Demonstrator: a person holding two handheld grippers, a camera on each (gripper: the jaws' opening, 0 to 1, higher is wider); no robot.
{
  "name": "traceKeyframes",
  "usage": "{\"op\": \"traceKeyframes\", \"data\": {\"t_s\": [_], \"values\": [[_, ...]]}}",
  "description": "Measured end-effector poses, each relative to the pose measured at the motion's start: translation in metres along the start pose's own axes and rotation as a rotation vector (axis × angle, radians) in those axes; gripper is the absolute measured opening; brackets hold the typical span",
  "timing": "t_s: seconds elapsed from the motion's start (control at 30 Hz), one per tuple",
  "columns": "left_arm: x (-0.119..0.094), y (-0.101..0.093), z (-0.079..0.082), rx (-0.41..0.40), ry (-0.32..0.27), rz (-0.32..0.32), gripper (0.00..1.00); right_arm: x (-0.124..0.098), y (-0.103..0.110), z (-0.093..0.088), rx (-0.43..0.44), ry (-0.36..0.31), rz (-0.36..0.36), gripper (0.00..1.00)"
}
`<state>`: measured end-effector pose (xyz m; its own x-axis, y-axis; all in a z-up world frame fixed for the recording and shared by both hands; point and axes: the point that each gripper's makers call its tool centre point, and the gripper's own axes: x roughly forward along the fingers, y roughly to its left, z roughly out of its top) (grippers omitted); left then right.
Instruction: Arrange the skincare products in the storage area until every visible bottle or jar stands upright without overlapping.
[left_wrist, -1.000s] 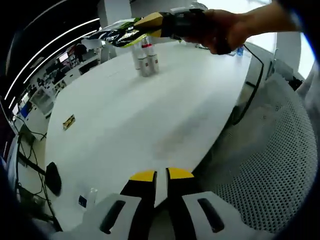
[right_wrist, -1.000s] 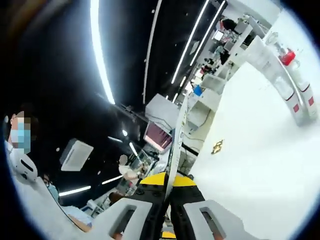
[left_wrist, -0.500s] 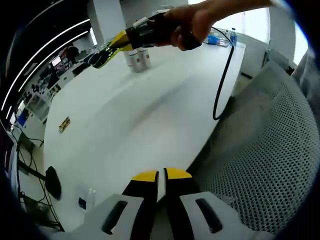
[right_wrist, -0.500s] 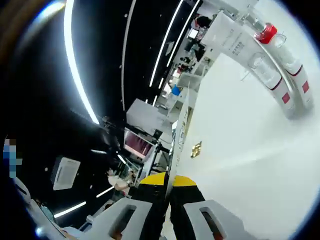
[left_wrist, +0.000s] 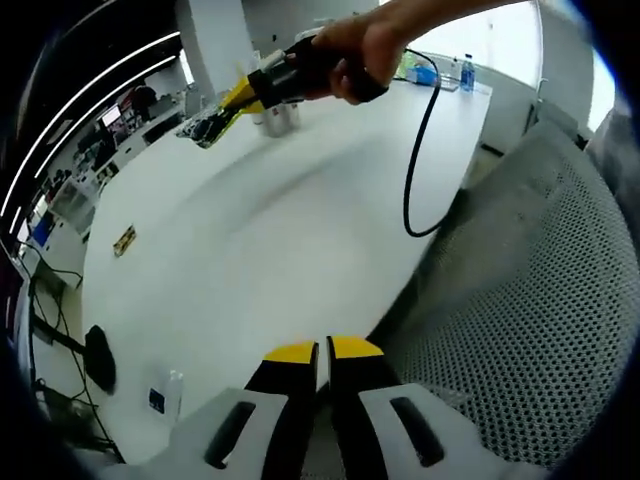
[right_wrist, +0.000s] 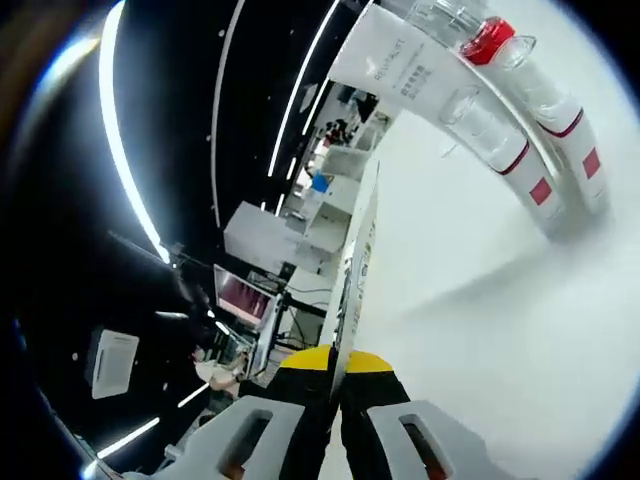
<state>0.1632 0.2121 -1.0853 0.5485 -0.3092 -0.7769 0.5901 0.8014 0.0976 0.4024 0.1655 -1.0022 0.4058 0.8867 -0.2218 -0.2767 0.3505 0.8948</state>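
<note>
The right gripper (right_wrist: 336, 365) is pinching a thin flat sachet (right_wrist: 356, 260) edge-on, heading for the upright bottles (right_wrist: 520, 140) on the white table (left_wrist: 250, 230). It's floppy, so it's probably risking clipping them over. Left gripper (left_wrist: 320, 352) is hanging back, jaws nearly closed and empty.

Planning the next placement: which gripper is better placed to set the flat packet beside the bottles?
Right gripper: it already clamps the flat packet close to the bottles. The left gripper hangs empty at the table's near edge.
</note>
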Motion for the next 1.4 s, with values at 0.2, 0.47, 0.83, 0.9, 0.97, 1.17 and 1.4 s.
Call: {"op": "traceKeyframes", "data": {"t_s": [0.2, 0.47, 0.83, 0.9, 0.97, 1.17, 1.4], "values": [[0.001, 0.001, -0.003, -0.022, 0.013, 0.009, 0.00, 0.000, -0.017, 0.007, 0.022, -0.005, -0.055, 0.00], [0.004, -0.001, -0.006, -0.022, 0.029, 0.003, 0.00, 0.010, -0.041, 0.012, 0.040, 0.026, -0.141, 0.00], [0.009, -0.007, -0.013, -0.020, 0.057, -0.022, 0.00, 0.015, -0.070, 0.014, 0.082, 0.053, -0.217, 0.00], [0.009, -0.009, -0.014, -0.020, 0.063, -0.028, 0.00, 0.016, -0.074, 0.013, 0.102, 0.061, -0.233, 0.00], [0.010, -0.010, -0.015, -0.019, 0.066, -0.032, 0.00, 0.016, -0.078, 0.014, 0.119, 0.055, -0.247, 0.00], [0.012, -0.011, -0.019, -0.020, 0.079, -0.042, 0.00, 0.014, -0.087, 0.022, 0.143, 0.023, -0.305, 0.00], [0.011, -0.011, -0.020, -0.014, 0.076, -0.041, 0.00, 0.006, -0.103, 0.025, 0.063, 0.044, -0.419, 0.07]]}}
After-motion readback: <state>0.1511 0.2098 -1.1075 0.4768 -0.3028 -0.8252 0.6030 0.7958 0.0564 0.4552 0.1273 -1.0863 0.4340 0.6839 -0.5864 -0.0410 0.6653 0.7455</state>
